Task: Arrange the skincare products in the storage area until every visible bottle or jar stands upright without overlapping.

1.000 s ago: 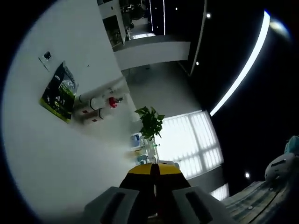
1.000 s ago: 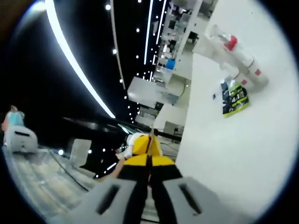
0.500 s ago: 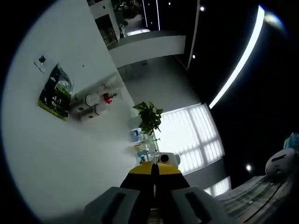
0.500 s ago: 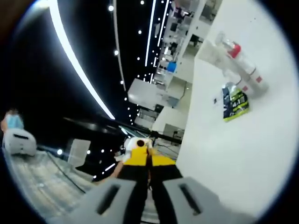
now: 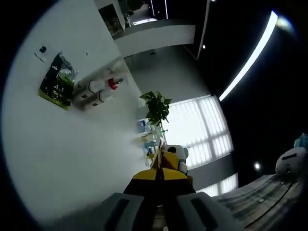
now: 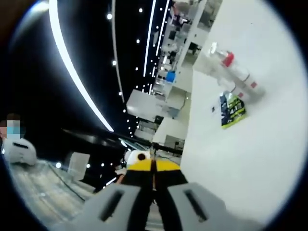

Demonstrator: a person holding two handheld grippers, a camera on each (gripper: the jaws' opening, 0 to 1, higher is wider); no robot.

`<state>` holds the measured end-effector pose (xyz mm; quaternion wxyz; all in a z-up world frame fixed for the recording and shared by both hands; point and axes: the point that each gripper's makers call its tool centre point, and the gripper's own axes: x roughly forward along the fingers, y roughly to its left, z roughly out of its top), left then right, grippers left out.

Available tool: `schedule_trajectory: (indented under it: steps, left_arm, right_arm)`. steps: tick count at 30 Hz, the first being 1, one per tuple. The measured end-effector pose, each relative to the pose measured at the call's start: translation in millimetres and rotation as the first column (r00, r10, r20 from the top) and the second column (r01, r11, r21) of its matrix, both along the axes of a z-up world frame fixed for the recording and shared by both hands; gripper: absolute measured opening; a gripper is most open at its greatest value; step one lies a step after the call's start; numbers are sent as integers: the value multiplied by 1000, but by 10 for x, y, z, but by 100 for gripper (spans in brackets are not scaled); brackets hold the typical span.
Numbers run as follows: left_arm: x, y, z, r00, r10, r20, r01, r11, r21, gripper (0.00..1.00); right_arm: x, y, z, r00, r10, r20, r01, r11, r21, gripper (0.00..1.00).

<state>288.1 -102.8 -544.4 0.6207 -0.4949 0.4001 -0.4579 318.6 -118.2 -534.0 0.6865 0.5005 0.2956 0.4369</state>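
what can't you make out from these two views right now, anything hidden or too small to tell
- Small items on the shelf under the potted plant in the left gripper view: too small and blurred to identify as bottles or jars.
- Green poster on the white wall: its print is too small to read in either view.
- White object at the right edge, left gripper view: cut off by the rim.
- Left gripper and right gripper: fingers together, with no storage area in sight.

White wall (image 5: 72, 159) at left, green poster (image 5: 57, 82) upper left, leafy potted plant (image 5: 156, 107) centre, bright slatted window (image 5: 199, 130), ceiling light strip (image 5: 248, 55) upper right.
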Motion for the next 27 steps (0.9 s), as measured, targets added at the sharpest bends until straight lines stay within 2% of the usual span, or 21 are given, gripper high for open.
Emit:
schedule_trajectory:
  steps: [3,6,8,10,12,17,20,23,27]
  left_arm:
    - [-11,22,-2,1000,-3,-6,3,1000,-9,0]
    - [-66,27,-24,999,-28,-18,28,1000,-3,0]
    - [-107,26,-33,999,-37,-22,37,999,1,0]
    - [-149,36,-39,999,-41,-25,41,999,-4,1]
    - [-170,43,-42,999,-37,-37,37,999,-13,1]
    - [-249,76,-70,999,-33,-18,33,999,4,3]
    - [-263,122,-62,998,-23,-51,23,1000,-16,2]
    - [-263,147,-72,999,-14,-43,14,1000,-3,1]
    - [-267,162,-58,999,-7,-41,6,1000,-17,1]
  right_arm:
    - [-7,13,-9,1000,-5,3,5,1000,-4,2]
    - [57,-18,-61,999,-50,-5,50,998,-30,9]
    - [37,-10,-41,999,-33,-8,33,999,-12,1]
    - [7,13,-33,1000,-9,1,9,1000,-11,0]
    - [-4,22,-51,1000,-9,12,10,1000,-24,0]
    - [-22,19,-99,1000,-28,-13,28,1000,-1,0]
    - [-20,31,-96,999,-39,-16,40,999,13,0]
    - [-24,73,-82,999,-41,-1,41,999,9,0]
    - [-28,84,-90,999,-40,-5,40,999,17,0]
